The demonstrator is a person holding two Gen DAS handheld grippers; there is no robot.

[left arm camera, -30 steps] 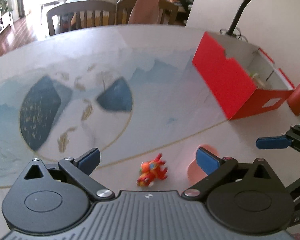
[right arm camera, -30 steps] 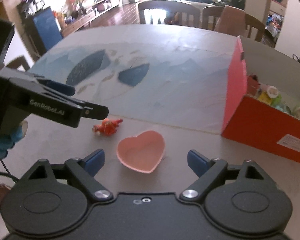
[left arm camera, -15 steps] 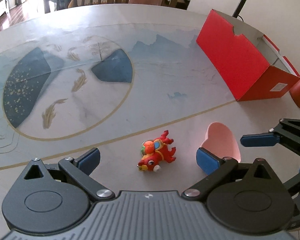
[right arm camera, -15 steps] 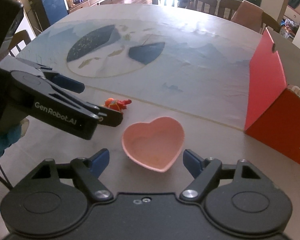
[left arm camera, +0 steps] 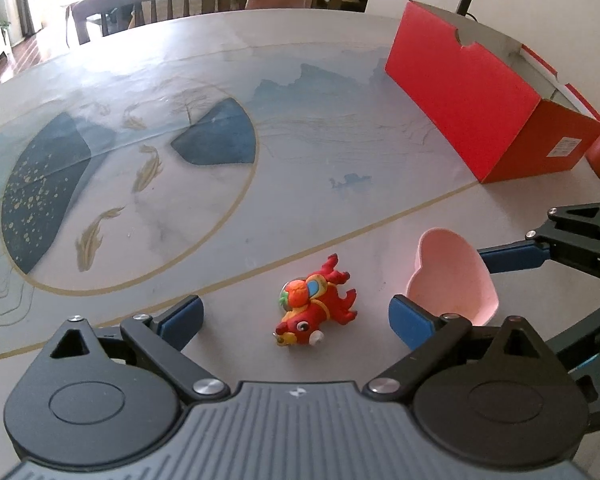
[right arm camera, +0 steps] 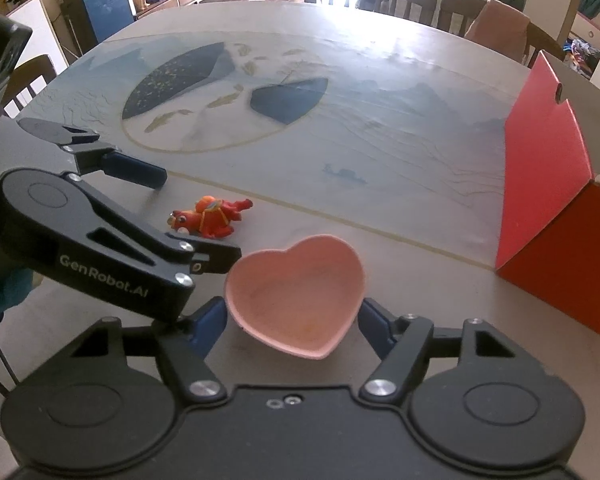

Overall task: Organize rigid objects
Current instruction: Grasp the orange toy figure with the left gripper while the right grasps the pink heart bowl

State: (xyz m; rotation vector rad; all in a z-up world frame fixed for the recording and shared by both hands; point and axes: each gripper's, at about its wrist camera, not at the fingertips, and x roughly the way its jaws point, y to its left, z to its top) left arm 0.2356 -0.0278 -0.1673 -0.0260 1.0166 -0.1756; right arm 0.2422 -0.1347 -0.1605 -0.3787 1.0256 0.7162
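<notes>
I am holding my left gripper (left arm camera: 296, 318) low over the table (left arm camera: 340, 128), its jaws spread wide, with the small red toy animal (left arm camera: 316, 308) lying on its side between my blue fingertips (left arm camera: 182, 316), touching neither. My right gripper (right arm camera: 290, 322) is closing its jaws around the pink heart-shaped bowl (right arm camera: 296, 296); the bowl is sitting between the two pads, which are standing just beside its rim, and I cannot tell whether they are pressing on it yet. The bowl is resting on the table just to the right of the toy animal, with the inner finger of my left gripper reaching in between the two. The red cardboard box (left arm camera: 472, 116) is standing open on the far right of the table, well apart from both things. The painted blue mat (right arm camera: 284, 96) is spreading out beyond them, and wooden chairs (left arm camera: 140, 4) are lining the far edge.
</notes>
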